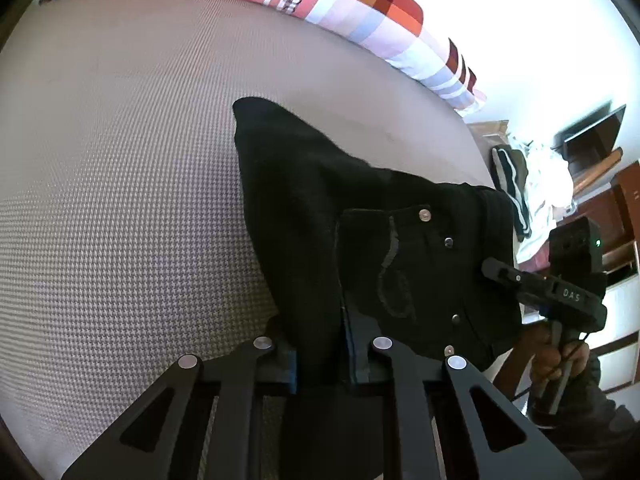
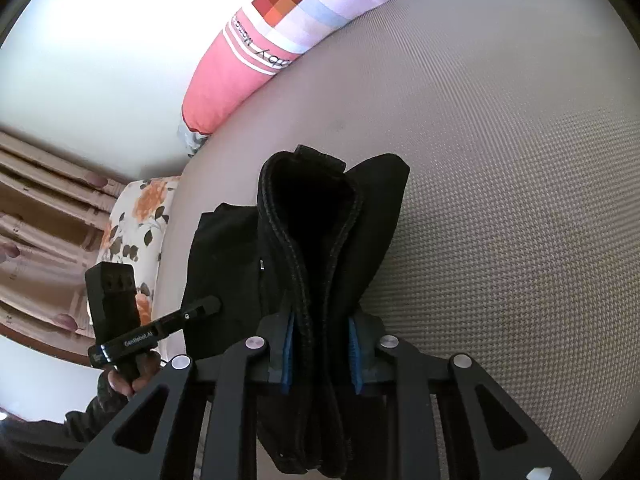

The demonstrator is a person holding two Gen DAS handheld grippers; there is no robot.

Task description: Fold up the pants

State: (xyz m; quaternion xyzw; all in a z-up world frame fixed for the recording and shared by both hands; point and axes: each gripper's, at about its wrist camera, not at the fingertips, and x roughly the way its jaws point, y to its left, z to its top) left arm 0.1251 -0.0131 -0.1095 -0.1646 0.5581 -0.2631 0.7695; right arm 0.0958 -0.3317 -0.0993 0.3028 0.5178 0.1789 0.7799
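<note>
Black pants hang between both tools above a grey bed, their long axis running from the tools away toward the far pillows. The left tool and right tool are each closed on waistband fabric. The right tool's body reads "DAS"; the left tool's label is blurred.

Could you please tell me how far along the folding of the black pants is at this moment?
Partly done: the black pants already look doubled over, layers stacked. In hand: the left gripper and right gripper are each shut on the fabric, the right on the thick waistband, holding it above the grey bed. Left: laying it down, finishing the fold and letting go.
</note>
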